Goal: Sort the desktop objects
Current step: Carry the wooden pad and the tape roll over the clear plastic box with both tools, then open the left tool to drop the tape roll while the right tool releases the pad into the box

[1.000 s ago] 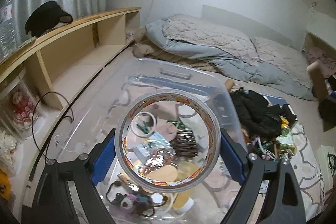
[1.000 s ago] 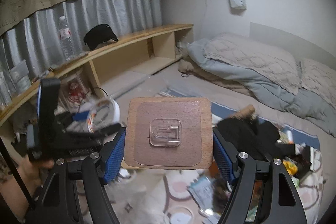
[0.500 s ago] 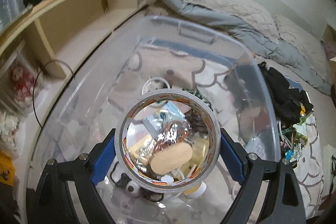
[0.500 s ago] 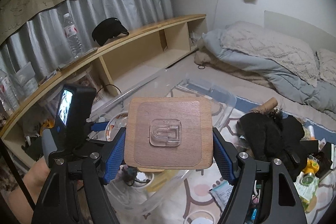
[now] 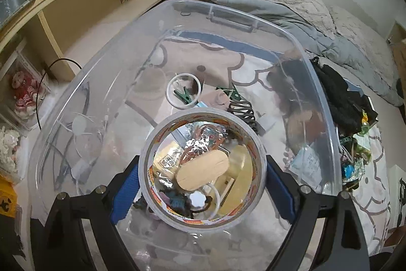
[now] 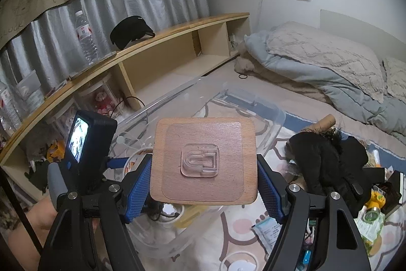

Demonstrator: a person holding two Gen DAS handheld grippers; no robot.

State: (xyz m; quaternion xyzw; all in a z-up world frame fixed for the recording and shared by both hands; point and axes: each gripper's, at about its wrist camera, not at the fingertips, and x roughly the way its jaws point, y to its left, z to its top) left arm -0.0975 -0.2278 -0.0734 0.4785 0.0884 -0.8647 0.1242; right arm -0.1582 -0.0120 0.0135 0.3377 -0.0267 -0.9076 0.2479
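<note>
I see a patterned rug (image 6: 243,222) carrying a clear plastic bin (image 5: 327,103), black clothing (image 6: 327,159) and scattered small clutter (image 6: 373,217).

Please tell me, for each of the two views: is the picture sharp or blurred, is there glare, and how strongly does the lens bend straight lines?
Left wrist view: sharp; bright glare streaks on the clear plastic bin and reflections inside the tape roll; corners black.
Right wrist view: sharp; the wooden board evenly lit, without glare; the straight shelf bows into an arc; dark corners too.
</note>
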